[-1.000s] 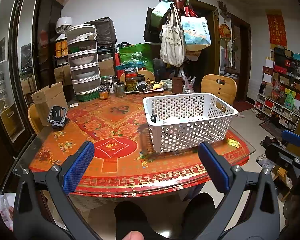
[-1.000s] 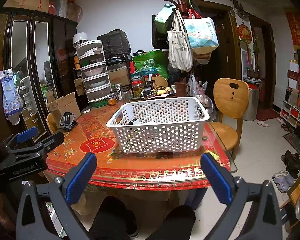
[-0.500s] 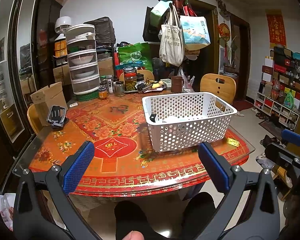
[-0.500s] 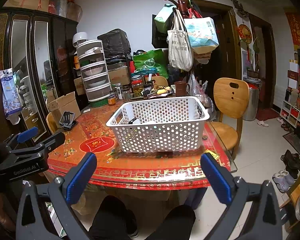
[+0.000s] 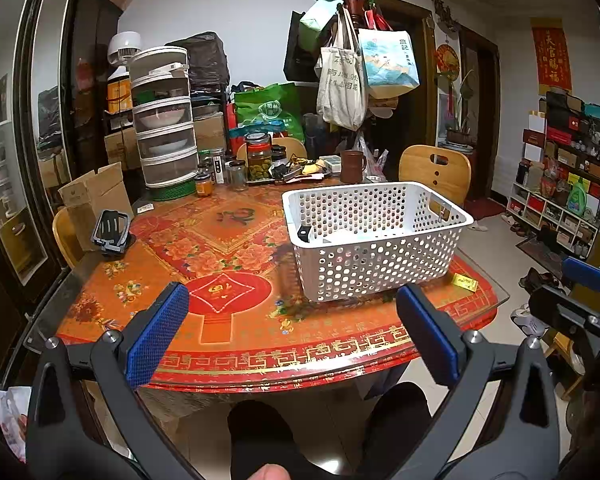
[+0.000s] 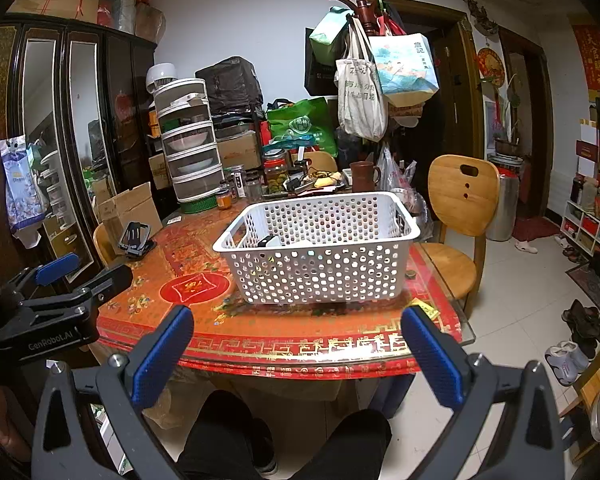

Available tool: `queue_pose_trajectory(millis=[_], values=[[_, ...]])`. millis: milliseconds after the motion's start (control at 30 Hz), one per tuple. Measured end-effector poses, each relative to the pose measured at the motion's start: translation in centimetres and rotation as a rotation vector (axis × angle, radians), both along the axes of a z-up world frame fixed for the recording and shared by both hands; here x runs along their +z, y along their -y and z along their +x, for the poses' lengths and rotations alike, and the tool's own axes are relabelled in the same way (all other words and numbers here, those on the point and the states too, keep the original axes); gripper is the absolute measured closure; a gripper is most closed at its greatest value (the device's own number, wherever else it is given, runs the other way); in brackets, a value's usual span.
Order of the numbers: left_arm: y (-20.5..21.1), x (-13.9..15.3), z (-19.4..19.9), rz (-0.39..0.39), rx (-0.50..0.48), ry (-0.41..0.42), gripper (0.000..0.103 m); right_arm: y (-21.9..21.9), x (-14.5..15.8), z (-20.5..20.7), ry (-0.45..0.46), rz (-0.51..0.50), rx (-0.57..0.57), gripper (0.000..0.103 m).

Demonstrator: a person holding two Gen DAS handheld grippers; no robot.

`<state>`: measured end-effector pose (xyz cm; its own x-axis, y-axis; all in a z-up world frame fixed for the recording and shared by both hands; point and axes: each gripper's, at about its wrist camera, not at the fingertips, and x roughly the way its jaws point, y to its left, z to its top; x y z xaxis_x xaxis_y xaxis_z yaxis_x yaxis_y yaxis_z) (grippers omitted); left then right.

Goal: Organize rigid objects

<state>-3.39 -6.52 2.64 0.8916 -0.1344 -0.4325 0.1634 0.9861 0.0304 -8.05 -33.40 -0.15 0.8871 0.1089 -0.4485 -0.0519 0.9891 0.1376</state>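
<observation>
A white perforated basket (image 5: 380, 264) stands on the red patterned table (image 5: 228, 320), right of centre; it also shows in the right wrist view (image 6: 320, 276). A black item (image 6: 265, 241) and white items lie inside it. My left gripper (image 5: 296, 336) is open and empty, held off the table's near edge. My right gripper (image 6: 300, 352) is open and empty, also short of the near edge. Each gripper appears in the other's view: the right one (image 5: 580, 304) and the left one (image 6: 56, 280).
A black phone stand (image 5: 110, 232) sits at the table's left. A small yellow box (image 5: 465, 281) lies right of the basket. Jars, a brown mug (image 5: 352, 166) and a stacked food cover (image 5: 162, 124) crowd the far side. Wooden chairs stand around the table.
Both grippers have stayed nearly still and open. The view has shifted only slightly.
</observation>
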Motion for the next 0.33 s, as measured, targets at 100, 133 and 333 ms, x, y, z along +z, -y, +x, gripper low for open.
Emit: queue_pose_trajectory(millis=[100,133,333], values=[[0.02,-0.10,0.03,-0.001,0.000,-0.001,0.000,-0.03,0.03,0.01,-0.001,0.000,0.000,0.000],[0.01,-0.32,0.03,0.000,-0.003,-0.003,0.000,-0.03,0.04,0.00,-0.001,0.000,0.001,0.000],[-0.12,-0.74,0.09,-0.002,-0.004,-0.001,0.000,-0.01,0.04,0.01,-0.001,0.001,0.001,0.000]])
